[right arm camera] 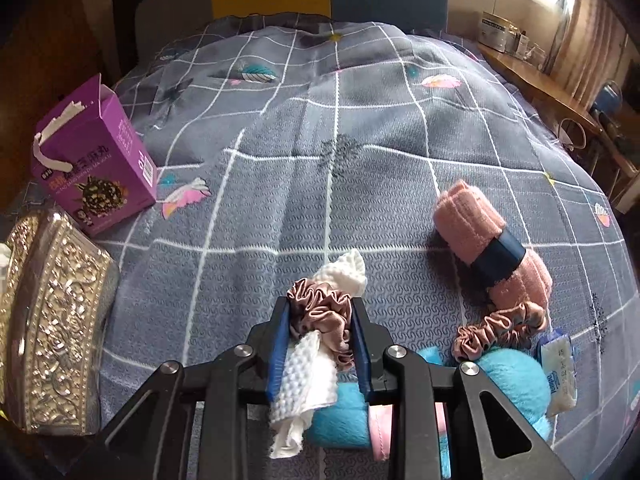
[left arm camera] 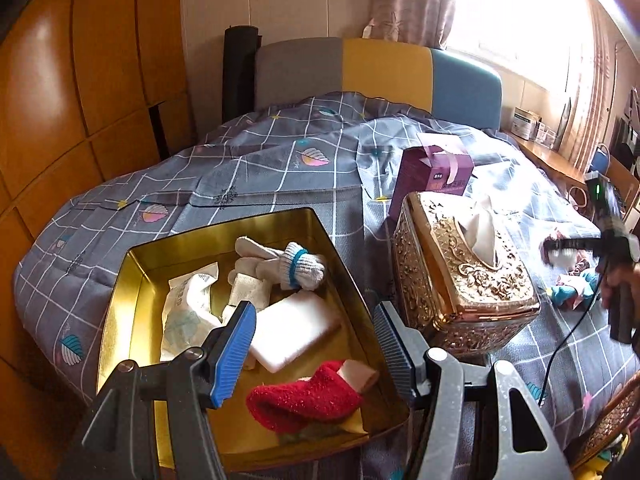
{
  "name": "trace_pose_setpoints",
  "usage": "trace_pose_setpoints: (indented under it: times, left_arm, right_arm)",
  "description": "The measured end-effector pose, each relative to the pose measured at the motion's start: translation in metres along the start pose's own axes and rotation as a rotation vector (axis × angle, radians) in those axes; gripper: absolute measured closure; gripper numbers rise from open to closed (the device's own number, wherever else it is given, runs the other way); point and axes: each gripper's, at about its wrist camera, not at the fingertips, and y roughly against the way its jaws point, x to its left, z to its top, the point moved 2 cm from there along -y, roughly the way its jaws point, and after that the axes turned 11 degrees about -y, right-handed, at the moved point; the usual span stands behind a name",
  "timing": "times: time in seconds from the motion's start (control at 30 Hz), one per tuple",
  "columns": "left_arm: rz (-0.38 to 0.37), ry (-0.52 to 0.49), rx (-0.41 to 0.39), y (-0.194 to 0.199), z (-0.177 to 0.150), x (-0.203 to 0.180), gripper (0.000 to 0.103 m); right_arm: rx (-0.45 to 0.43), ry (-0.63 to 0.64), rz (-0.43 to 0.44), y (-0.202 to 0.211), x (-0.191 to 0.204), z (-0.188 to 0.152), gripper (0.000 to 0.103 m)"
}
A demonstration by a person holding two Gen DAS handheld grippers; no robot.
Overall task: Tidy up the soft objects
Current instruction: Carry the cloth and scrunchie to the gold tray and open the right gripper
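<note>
My right gripper (right arm camera: 320,340) pinches a white waffle cloth bundled with a brown satin scrunchie (right arm camera: 320,312), lifted for the gold rectangular tin (left arm camera: 120,280) (left of the ornate tissue box (left arm camera: 464,272)); my left gripper (left arm camera: 316,344) waits open-jawed above that tin.

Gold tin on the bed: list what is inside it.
The gold tin holds a red sock, a white foam block, rolled white gloves and white packets. The left gripper hides part of the floor.
</note>
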Motion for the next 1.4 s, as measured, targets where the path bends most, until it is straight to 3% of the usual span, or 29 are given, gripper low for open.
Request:
trace_pose_setpoints:
  times: [0.17, 0.33, 0.57, 0.9, 1.27, 1.33, 1.4]
  left_arm:
    - [-0.002, 0.004, 0.005, -0.001, -0.004, 0.002, 0.041]
    - [0.002, 0.007, 0.005, -0.002, -0.007, 0.007, 0.041]
    - [0.016, 0.064, 0.021, -0.004, -0.017, 0.026, 0.041]
    - [0.177, 0.282, 0.019, 0.012, -0.041, 0.113, 0.041]
    - [0.204, 0.297, 0.021, 0.013, -0.053, 0.123, 0.041]
    - [0.196, 0.293, 0.020, 0.012, -0.051, 0.120, 0.041]
    - [0.190, 0.281, 0.025, 0.010, -0.050, 0.116, 0.041]
  right_arm:
    - [-0.087, 0.069, 0.068, 0.035, 0.045, 0.027, 0.074]
    - [-0.167, 0.160, 0.194, 0.077, 0.105, 0.044, 0.074]
    - [-0.209, 0.360, 0.367, 0.125, 0.200, 0.016, 0.074]
    - [-0.063, 0.648, 0.584, 0.135, 0.306, -0.094, 0.074]
    - [0.152, 0.700, 0.653, 0.070, 0.379, -0.170, 0.074]
    - [0.179, 0.708, 0.634, 0.055, 0.391, -0.180, 0.074]
    - [0.199, 0.729, 0.562, 0.039, 0.398, -0.191, 0.074]
